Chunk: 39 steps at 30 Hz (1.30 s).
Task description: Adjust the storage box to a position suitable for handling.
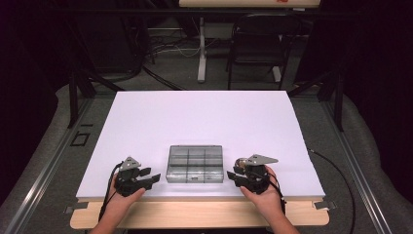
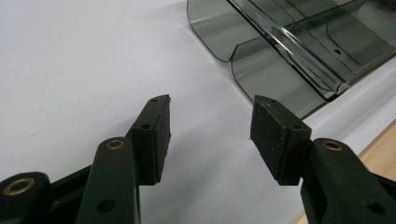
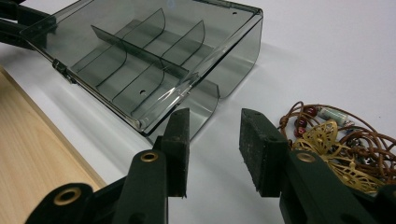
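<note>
Two grippers, left (image 1: 155,177) and right (image 1: 230,175), are hovering with jaws apart and empty either side of the box (image 1: 195,164), which is sitting closed near the table's (image 1: 204,117) front edge, jewellery (image 3: 345,144) lying beside the right one.

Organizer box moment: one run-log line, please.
box: closed, centre | left gripper: open, empty | right gripper: open, empty | necklace: right of box
</note>
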Motion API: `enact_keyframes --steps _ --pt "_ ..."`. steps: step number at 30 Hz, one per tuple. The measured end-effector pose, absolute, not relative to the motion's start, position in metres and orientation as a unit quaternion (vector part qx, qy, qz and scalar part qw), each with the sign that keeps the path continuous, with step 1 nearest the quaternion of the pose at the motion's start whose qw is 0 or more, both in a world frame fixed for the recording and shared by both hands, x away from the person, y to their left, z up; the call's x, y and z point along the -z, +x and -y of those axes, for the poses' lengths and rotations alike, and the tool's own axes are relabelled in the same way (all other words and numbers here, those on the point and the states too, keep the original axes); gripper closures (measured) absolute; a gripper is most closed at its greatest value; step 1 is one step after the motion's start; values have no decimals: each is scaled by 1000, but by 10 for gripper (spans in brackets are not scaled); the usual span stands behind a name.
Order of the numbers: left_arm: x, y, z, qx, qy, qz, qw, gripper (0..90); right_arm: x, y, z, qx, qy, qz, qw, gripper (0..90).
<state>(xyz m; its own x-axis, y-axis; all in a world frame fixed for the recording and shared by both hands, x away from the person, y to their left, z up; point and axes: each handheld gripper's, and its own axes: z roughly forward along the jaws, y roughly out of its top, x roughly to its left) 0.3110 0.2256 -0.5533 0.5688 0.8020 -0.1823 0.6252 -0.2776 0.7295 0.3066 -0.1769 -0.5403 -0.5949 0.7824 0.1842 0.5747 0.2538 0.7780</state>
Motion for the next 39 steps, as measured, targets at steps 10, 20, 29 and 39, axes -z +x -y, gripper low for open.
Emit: enact_keyframes --steps 10,20,29,39 --pt "553 311 -227 -108 786 -452 408 483 535 301 173 -431 419 -791 113 679" --pt "553 310 -226 -104 788 -450 408 486 522 292 168 -438 391 -798 132 774" --pt "554 310 -224 -102 789 -448 408 489 518 285 168 -434 378 -808 122 884" --pt "554 310 -223 -101 790 -445 409 491 530 288 165 -413 376 -822 109 886"
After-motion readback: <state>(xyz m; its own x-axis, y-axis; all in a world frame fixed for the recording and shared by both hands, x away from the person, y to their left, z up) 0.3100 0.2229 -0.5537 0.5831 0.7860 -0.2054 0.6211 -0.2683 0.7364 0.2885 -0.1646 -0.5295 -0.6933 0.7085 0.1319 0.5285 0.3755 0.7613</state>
